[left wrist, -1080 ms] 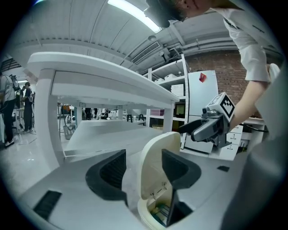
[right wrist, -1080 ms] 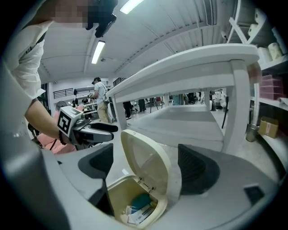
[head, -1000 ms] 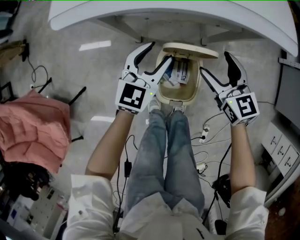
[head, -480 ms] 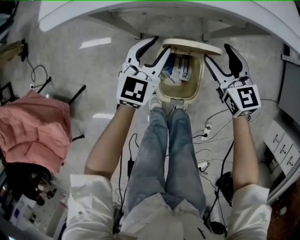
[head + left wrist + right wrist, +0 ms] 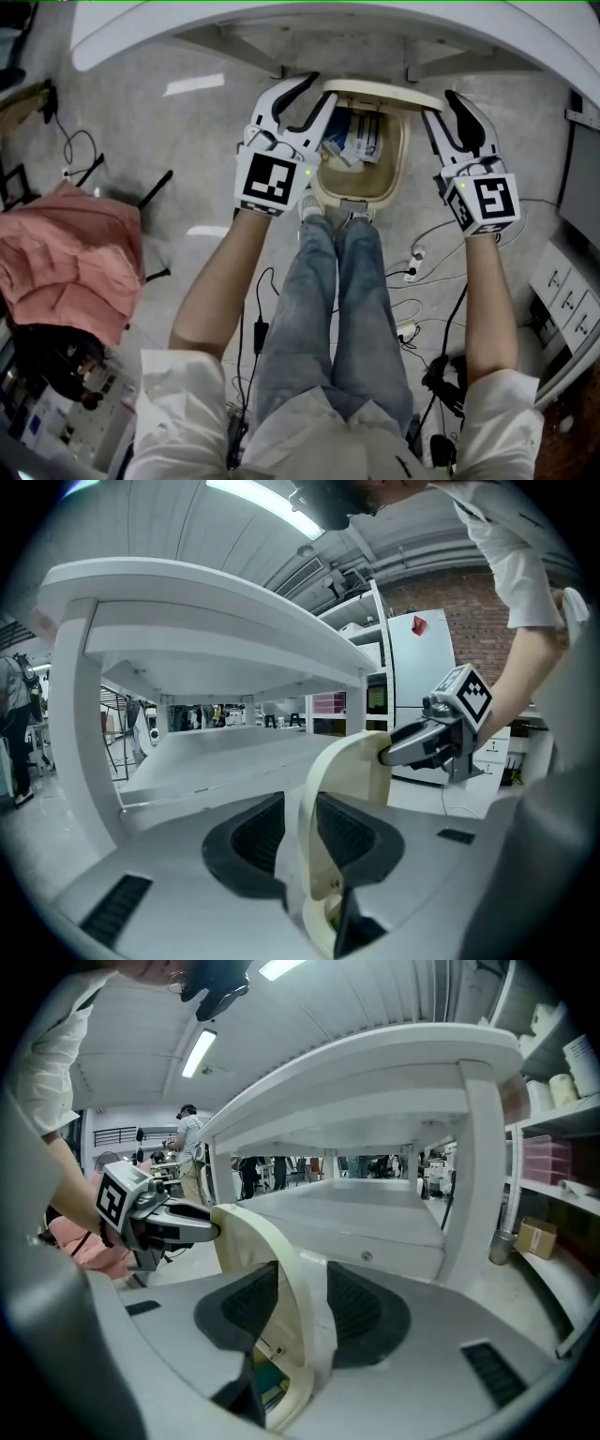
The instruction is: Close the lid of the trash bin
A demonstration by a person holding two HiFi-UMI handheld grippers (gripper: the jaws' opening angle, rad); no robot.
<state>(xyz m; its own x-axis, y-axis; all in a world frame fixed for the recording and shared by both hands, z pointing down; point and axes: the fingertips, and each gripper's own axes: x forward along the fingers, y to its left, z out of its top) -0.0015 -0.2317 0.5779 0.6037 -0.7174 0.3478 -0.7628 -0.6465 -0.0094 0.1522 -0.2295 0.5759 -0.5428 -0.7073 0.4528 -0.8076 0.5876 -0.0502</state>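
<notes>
- While the person (image 5: pixel 328 309) stands over it, the cream trash bin (image 5: pixel 361 195) sits on the floor (image 5: pixel 187 131) by their shoes (image 5: pixel 307 208), with its lid (image 5: pixel 382 92) standing up, open.
- Left tongs (image 5: pixel 317 89) have just squeezed in and pinch the lid's left edge.
- Right tongs (image 5: pixel 438 103) have just squeezed in too and pinch the lid's right edge.

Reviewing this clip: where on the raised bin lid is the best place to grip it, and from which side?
The lid stands upright and thin, so its side rims are probably best, one taken from each flank. The left claw and right claw have just been closing, each with a rim between its jaws.
</notes>
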